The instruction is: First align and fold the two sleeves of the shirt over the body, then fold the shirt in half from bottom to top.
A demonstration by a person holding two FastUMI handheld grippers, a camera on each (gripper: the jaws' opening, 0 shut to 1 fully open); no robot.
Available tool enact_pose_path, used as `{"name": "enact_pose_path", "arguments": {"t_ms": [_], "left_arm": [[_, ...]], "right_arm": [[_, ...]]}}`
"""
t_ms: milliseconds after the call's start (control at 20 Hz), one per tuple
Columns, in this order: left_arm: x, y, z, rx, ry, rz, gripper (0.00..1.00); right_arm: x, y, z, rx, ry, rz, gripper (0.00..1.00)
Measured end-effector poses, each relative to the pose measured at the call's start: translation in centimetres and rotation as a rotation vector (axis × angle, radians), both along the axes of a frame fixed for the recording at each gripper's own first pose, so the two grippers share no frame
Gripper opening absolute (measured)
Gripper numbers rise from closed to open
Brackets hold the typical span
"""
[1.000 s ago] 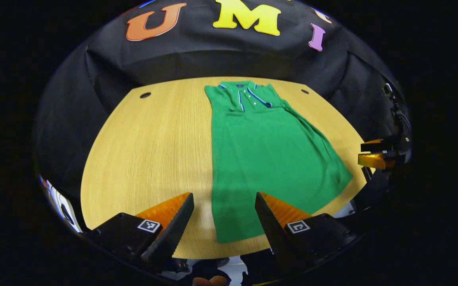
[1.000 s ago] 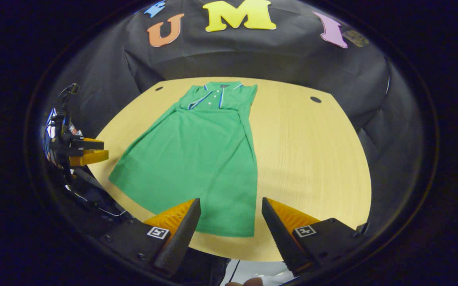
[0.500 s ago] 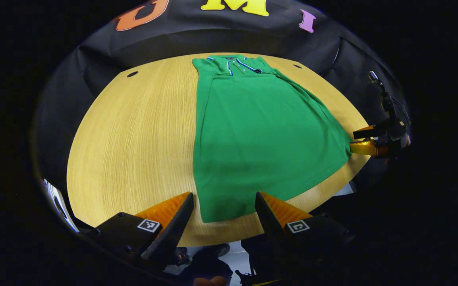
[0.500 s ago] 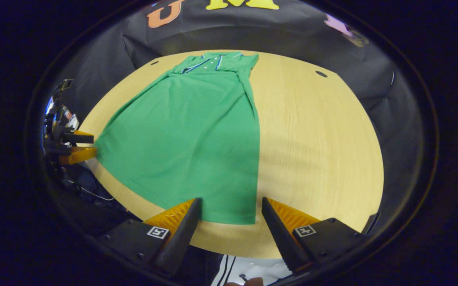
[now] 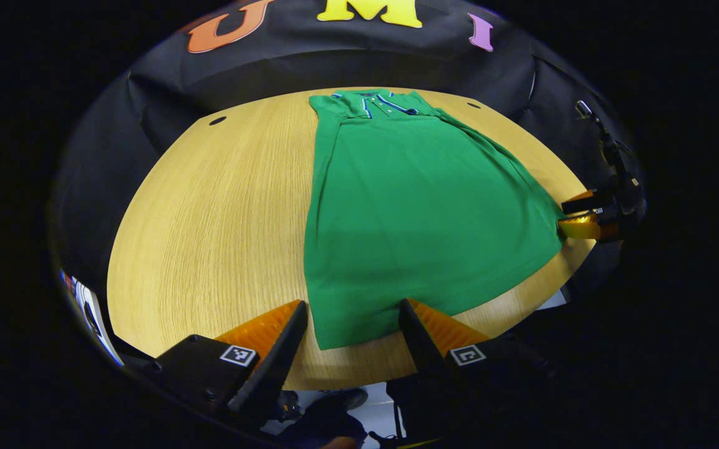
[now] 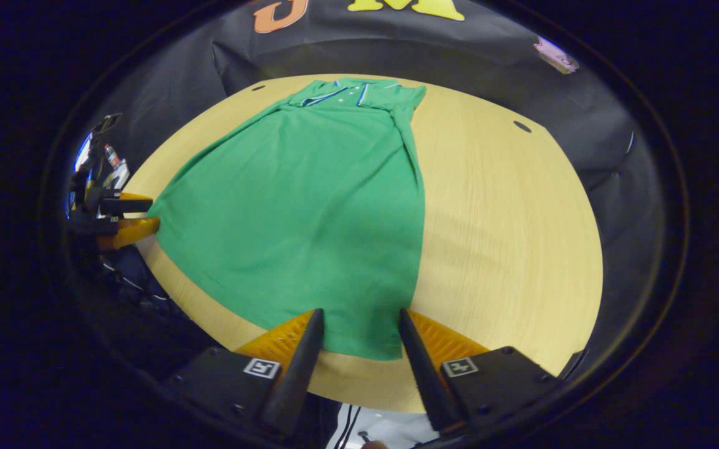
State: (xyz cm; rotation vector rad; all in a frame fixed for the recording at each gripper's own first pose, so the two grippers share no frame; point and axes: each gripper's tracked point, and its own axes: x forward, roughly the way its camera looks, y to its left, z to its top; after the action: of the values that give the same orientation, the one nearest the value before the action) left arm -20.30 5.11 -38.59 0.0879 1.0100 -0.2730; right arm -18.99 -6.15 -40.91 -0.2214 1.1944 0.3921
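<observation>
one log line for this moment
stage: sleeves folded | shirt: flat on table | left hand-held gripper: open at hem | right hand-held gripper: open at hem

Each hand-held gripper, the left hand-held gripper (image 5: 350, 333) and the right hand-held gripper (image 6: 359, 340), has two tapering wedge-shaped fingers with ribbed inner faces, set on black blocky mounts. Each mount bears a small square black-and-white marker and a few round screw heads. Seen from afar, the grippers carry dark housings with thin cables trailing off them.
</observation>
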Motion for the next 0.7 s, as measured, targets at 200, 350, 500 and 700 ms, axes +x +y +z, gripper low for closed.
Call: {"name": "enact_pose_path", "arguments": {"t_ms": [200,350,500,700], "left_arm": [[0.7,-1.0,-0.2,0.004,-0.026,-0.014,0.26],[0.5,-1.4,0.0,-0.019,-0.004,-0.029,0.03],[1.4,-2.0,1.4,-0.088,-0.011,-0.018,0.04],[2.4,-2.1,3.0,-0.123,-0.037,-0.041,0.04]], "right_arm": [[-0.2,0.9,0.1,0.037,0.018,-0.019,0.1],[0.1,1.1,0.2,0.096,0.057,-0.095,0.0],[0.5,1.3,0.7,0.123,0.061,-0.104,0.03],[1.7,1.6,2.3,0.174,0.041,-0.114,0.03]]}}
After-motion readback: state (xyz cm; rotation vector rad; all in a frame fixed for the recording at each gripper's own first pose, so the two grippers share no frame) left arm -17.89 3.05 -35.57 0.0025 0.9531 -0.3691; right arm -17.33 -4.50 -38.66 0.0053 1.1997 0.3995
